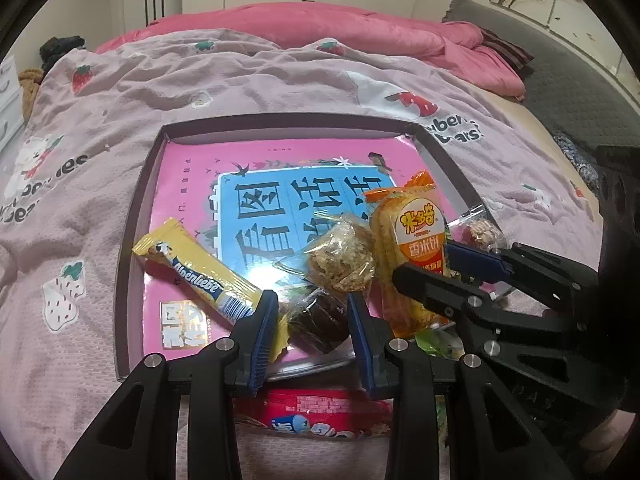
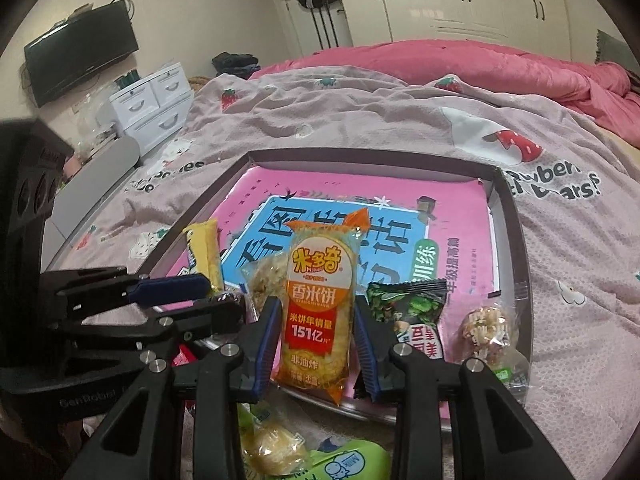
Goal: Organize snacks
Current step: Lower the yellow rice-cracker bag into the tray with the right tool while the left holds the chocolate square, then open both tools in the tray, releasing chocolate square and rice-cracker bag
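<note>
A shallow dark-rimmed cardboard tray [image 1: 138, 184] lined with a pink and blue book cover lies on the bed's pink strawberry-print quilt [image 1: 248, 84]. The left gripper [image 1: 313, 332] has its fingers spread wide around a dark brown cake in clear wrap [image 1: 320, 320], not touching it. The right gripper [image 2: 316, 338] has its fingers wide either side of the orange rice-cracker packet [image 2: 320, 304] in the tray, beside a yellow candy bar [image 1: 200, 268].
</note>
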`<action>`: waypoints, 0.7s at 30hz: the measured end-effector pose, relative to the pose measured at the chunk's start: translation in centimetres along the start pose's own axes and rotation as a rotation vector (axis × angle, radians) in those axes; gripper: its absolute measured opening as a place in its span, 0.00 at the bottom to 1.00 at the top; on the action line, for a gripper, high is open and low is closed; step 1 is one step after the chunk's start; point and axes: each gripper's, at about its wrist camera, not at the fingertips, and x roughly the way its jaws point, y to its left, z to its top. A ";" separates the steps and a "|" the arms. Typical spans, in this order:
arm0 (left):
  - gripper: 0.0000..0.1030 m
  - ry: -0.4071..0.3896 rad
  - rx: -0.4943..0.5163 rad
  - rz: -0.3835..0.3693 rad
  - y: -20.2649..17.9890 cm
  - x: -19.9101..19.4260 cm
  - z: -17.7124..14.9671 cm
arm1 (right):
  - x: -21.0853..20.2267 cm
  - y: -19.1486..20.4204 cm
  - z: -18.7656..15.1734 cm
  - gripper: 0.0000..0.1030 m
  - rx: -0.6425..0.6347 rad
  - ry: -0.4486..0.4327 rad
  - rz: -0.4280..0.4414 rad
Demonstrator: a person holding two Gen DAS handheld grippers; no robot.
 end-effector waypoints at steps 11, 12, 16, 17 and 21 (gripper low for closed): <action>0.36 0.001 -0.005 -0.003 0.1 -0.1 0.0 | 0.0 0.4 -0.4 0.35 -0.024 0.007 -0.001; 0.36 0.000 -0.004 -0.001 0.1 -0.1 0.0 | -0.1 0.5 -0.5 0.35 -0.028 0.008 -0.002; 0.36 -0.001 -0.012 -0.004 0.2 -0.1 0.0 | -0.1 0.7 -0.5 0.35 -0.038 0.008 0.008; 0.36 -0.001 -0.014 -0.006 0.3 -0.1 0.0 | -0.1 0.9 -0.6 0.35 -0.044 0.008 0.007; 0.36 0.000 -0.018 -0.009 0.4 -0.3 0.0 | -0.2 1.1 -0.6 0.35 -0.061 0.008 -0.004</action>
